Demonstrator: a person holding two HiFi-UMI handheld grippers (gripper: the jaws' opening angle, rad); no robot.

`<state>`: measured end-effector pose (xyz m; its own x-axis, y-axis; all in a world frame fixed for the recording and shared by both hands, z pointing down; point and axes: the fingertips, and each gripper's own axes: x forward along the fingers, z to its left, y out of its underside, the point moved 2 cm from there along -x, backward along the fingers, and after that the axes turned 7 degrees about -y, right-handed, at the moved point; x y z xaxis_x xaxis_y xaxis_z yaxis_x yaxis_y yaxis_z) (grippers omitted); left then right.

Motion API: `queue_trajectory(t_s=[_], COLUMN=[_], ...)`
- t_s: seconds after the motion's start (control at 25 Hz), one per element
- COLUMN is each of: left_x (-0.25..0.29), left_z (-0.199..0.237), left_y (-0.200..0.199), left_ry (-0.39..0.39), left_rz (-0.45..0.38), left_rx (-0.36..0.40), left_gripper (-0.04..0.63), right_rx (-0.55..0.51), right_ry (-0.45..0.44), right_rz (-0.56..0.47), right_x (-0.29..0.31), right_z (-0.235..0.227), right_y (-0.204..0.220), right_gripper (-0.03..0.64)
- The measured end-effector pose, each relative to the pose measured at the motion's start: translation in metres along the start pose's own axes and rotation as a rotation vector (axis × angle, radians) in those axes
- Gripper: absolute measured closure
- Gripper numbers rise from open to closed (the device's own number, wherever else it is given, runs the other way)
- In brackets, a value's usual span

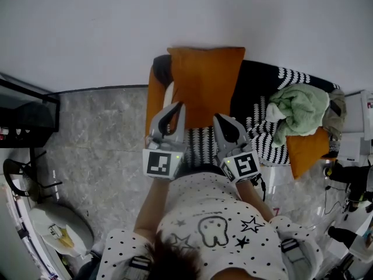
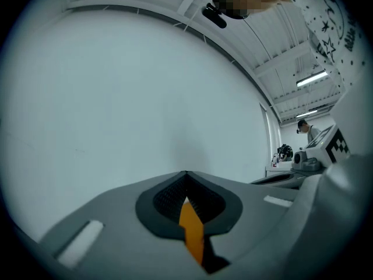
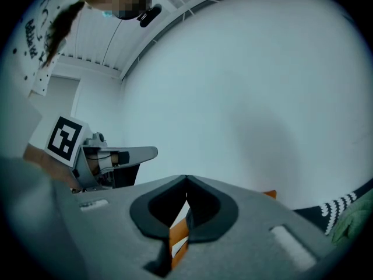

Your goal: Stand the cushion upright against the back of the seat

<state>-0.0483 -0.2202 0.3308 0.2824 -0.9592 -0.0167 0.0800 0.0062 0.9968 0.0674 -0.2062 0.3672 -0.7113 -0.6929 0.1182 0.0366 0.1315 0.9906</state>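
Grey marbled floor [image 1: 99, 127], white wall [image 1: 175, 16] behind striped seat [image 1: 259, 80] with orange cushion [image 1: 207, 80].

A black throw with white stripes [image 1: 265, 142] lies to the right, with a crumpled pale green cloth [image 1: 300, 107] on it and a second orange pillow [image 1: 307, 149] at its near edge. Grey marbled floor [image 1: 99, 133] spreads to the left, where a black rack [image 1: 26, 118] stands, and a plain white wall [image 1: 175, 16] fills the far side.
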Motion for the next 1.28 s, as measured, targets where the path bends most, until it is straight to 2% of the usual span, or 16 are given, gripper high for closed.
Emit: queue_trajectory(t_s=[0.36,0.84,1.04,1.28], left_x=[-0.025,-0.040,-0.041,-0.039], left_z=[-0.014,-0.041,-0.050,-0.060], left_y=[0.007,0.022,0.030,0.034], left_ry=[0.041,0.069,0.100,0.138], left_rz=[0.034,0.102,0.124,0.133], left_rx=[0.030,-0.018,-0.042,-0.033], left_gripper=[0.594,0.594,0.594,0.594], right_rx=[-0.019,-0.011,-0.012,-0.021], right_ry=[0.034,0.056,0.035,-0.012], right_rz=[-0.012,0.020,0.038,0.054], right_x=[-0.012,-0.042,-0.042,-0.037], right_z=[-0.007,-0.016,-0.006,0.002], right_y=[-0.010,0.002,0.008,0.012], right_gripper=[0.618,0.618,0.618,0.618])
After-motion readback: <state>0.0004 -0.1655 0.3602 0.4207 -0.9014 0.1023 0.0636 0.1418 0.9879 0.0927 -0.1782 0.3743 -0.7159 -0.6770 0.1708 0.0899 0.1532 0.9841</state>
